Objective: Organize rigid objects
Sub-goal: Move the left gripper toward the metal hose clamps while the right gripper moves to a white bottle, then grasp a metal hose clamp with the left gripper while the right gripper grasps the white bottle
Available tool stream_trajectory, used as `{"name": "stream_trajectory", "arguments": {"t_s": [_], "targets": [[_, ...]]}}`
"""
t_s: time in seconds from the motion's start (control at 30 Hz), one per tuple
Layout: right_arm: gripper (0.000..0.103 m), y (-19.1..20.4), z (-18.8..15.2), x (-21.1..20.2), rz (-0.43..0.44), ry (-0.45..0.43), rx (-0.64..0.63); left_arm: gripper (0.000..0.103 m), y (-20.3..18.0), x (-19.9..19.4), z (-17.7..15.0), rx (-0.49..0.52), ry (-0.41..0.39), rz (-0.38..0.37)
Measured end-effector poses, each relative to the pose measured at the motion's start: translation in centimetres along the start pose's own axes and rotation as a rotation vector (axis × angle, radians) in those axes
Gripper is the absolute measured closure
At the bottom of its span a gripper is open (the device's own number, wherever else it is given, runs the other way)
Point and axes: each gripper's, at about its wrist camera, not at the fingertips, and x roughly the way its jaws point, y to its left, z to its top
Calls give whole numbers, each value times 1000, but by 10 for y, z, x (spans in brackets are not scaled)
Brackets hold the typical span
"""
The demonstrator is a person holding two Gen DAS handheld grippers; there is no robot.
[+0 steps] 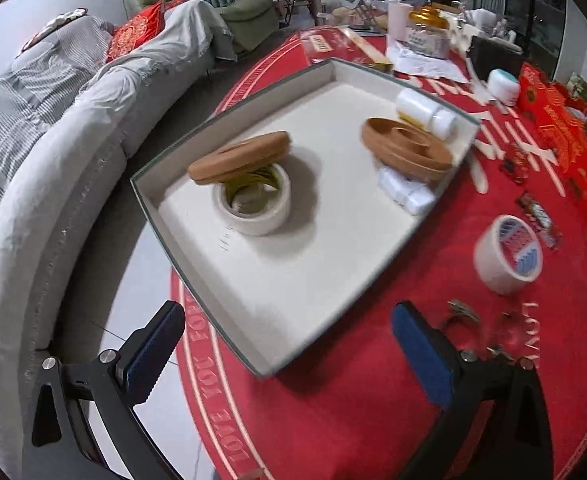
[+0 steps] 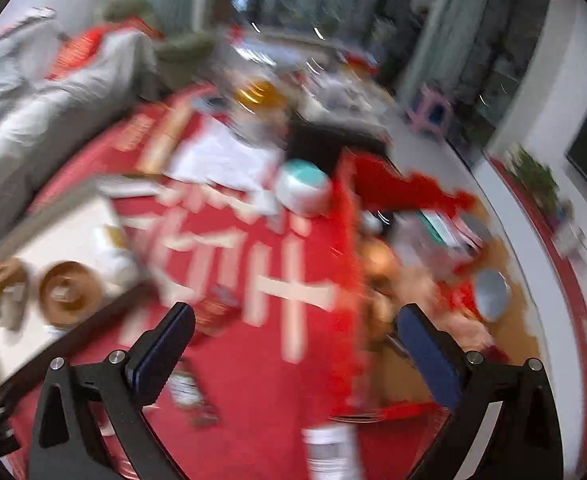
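While my left claw (image 1: 285,348) hangs with its two blue-padded fingers spread wide and nothing between them, the near corner of the shallow white box (image 1: 197,236) sits just beyond its tips on the red tablecloth (image 1: 353,400). Just right of that corner lie some small metal clips (image 1: 461,314), too blurred to count. Further right of the box stands one roll of white tape (image 1: 507,254) with a red and blue label. Inside the box I count two tan discs and one more tape roll: the near disc (image 1: 239,156) rests tilted on top of that tape roll (image 1: 255,204), and the far disc (image 1: 407,148) leans on some white packets (image 1: 407,194) at the box's right wall. Behind it lies one white bottle (image 1: 425,110) on its side in the box's far corner. My right claw (image 2: 295,334) is spread open too, empty, over the cloth to the right of the box (image 2: 53,232); that view is heavily blurred.
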Motion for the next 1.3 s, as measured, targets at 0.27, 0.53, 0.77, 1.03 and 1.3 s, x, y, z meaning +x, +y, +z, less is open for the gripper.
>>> {"name": "stream_trajectory", "arguments": {"t_s": [0.27, 0.53, 0.77, 1.03, 1.3], "targets": [[0, 5, -17, 29, 297, 226, 122, 0, -23, -10, -19, -11, 61, -68], [0, -11, -57, -63, 213, -26, 127, 0, -51, -5, -15, -26, 82, -124], [0, -36, -128, -24, 157, 191, 222, 0, -73, 14, -10, -31, 123, -91], [0, -48, -128, 26, 144, 304, 257, 0, -75, 28, -10, -58, 137, -116], [60, -15, -115, 47, 156, 326, 127, 1, -76, 31, -4, -11, 169, -142]]}}
